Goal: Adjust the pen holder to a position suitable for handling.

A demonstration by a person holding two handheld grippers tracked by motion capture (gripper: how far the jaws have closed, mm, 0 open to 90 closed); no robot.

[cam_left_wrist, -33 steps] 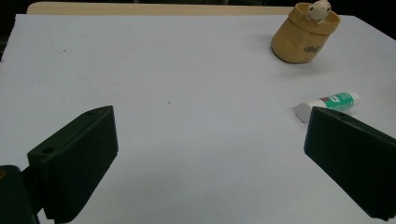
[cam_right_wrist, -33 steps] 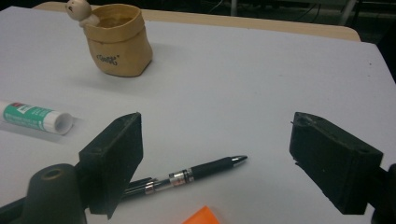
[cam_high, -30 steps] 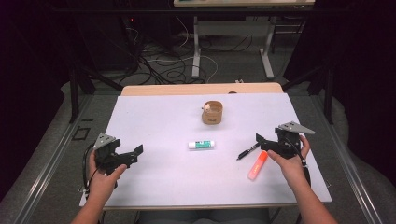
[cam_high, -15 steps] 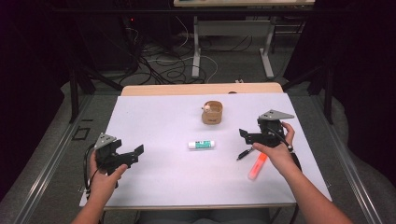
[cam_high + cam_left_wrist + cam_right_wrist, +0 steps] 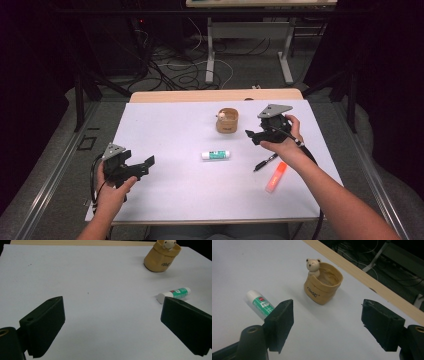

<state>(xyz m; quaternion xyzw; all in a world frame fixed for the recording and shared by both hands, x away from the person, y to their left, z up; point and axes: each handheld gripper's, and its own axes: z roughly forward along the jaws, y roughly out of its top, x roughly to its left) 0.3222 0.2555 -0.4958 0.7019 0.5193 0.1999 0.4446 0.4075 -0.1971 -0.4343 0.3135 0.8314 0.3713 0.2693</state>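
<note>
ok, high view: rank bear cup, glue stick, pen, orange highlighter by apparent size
1. bear cup, bulkiest.
2. orange highlighter.
3. glue stick, close to the highlighter in length, so that order is unsure.
4. pen, about as long but thinnest.

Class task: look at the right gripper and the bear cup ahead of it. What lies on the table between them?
Nothing: bare white table separates the right gripper from the bear cup in the right gripper view.
</note>
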